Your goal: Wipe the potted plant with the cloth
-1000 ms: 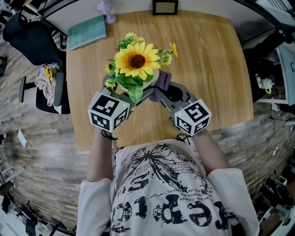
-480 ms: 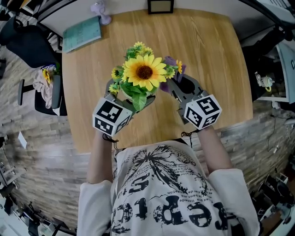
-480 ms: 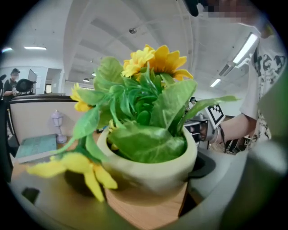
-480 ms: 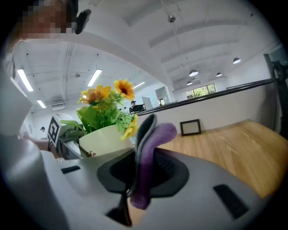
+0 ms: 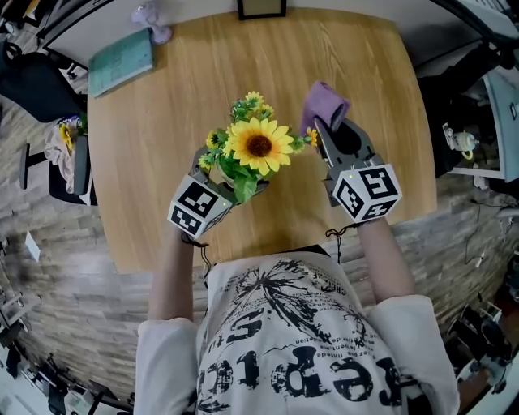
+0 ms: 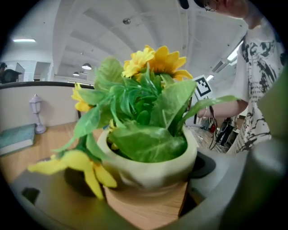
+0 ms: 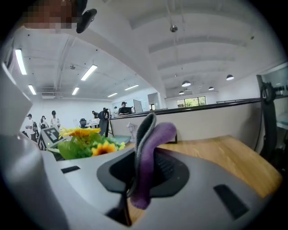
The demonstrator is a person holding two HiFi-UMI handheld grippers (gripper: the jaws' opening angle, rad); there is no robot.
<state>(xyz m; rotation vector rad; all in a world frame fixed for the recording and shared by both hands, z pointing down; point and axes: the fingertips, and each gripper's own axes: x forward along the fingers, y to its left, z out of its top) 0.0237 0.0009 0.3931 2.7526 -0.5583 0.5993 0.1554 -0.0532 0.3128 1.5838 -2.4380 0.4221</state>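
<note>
My left gripper (image 5: 227,177) is clamped on the potted plant (image 5: 258,146). In the left gripper view the cream pot (image 6: 148,168) fills the gap between my jaws, with a jaw pressed against each side of it. Broad green leaves (image 6: 148,141) spill over the rim, and a drooping yellow bloom (image 6: 76,164) hangs over the left jaw. From the head view the big sunflower (image 5: 259,146) hides the pot completely. I cannot tell whether the pot stands on the bench (image 5: 162,121) or is held just above it.

My right gripper (image 5: 336,130) pinches the purple cloth (image 5: 323,104). In the right gripper view its jaws are squeezed together on the lower end of the cloth (image 7: 146,161). The rest stands up from between them and curls over at the top, showing a grey edge along its left side. The cloth is raised just to the right of the plant, near a small yellow flower (image 5: 312,136) at the edge of the bunch. I cannot make out any contact between them, and the right gripper view shows the flowers (image 7: 87,143) off to the left of the cloth.

Both grippers are over the near half of the bench, the plant at about its middle. At the far edge lie a teal book (image 5: 122,61), a small pale purple lamp (image 5: 150,14) and a dark picture frame (image 5: 261,8), all well apart from the plant.
</note>
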